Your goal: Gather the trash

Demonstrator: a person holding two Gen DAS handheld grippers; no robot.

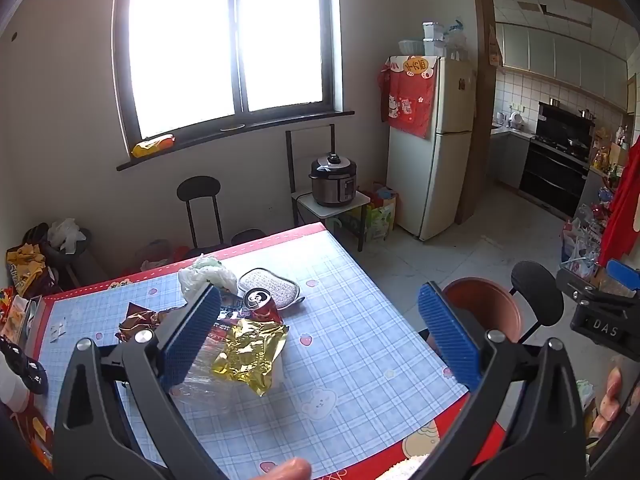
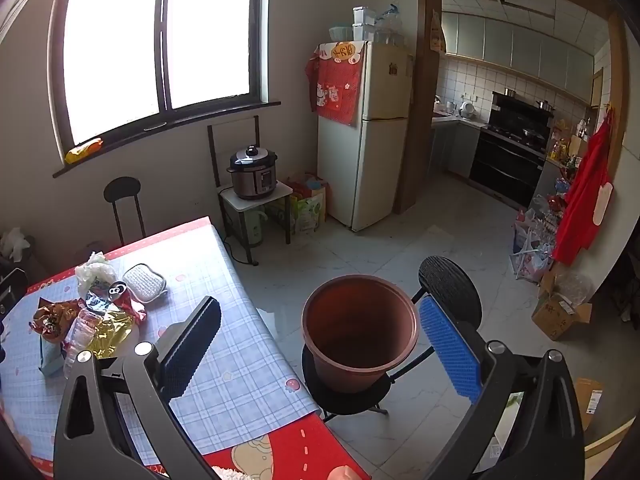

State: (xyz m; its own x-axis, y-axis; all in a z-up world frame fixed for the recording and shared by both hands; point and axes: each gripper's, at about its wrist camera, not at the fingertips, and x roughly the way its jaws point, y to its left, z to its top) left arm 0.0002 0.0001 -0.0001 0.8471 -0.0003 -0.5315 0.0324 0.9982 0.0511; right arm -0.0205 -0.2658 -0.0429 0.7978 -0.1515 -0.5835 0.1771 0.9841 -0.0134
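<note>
Bench (image 1: 352, 344): covered with a blue checked cloth with a red border.

Trash heap (image 1: 224, 332): one cluster on the bench.
- Gold foil wrapper (image 1: 250, 350), crumpled, at the centre of the heap.
- Red drink can (image 1: 262, 305), tipped on its side, touching the gold wrapper at its 12 o'clock.
- White plastic bag (image 1: 206, 278), bunched, at 11 o'clock of the can.
- Brown-and-gold wrapper (image 1: 138, 320) at 9 o'clock of the heap.
- Clear plastic packaging (image 1: 204, 384) at 7 o'clock of the gold wrapper, partly under it.
- Grey-white scrubbing pad (image 1: 272, 286), flat on the cloth, just beside the can at 1 o'clock.

Left tongs (image 1: 320, 340): jaws spread wide, nothing between the pads. In the left wrist view the heap lies ahead at about 10 o'clock of the gap, partly hidden behind the left pad; no contact visible.

Right tongs (image 2: 320, 344): jaws spread wide, nothing gripped. In the right wrist view the heap (image 2: 92, 312) lies well apart at 9 o'clock, outside the left pad.

Brown plastic pot (image 2: 358, 330): upright, open mouth, standing on a black round stool (image 2: 344, 396) on the floor just off the bench corner. In the right wrist view it shows between the two pads, beyond them. In the left wrist view its rim (image 1: 484, 300) shows at 2 o'clock, behind the right pad.
</note>
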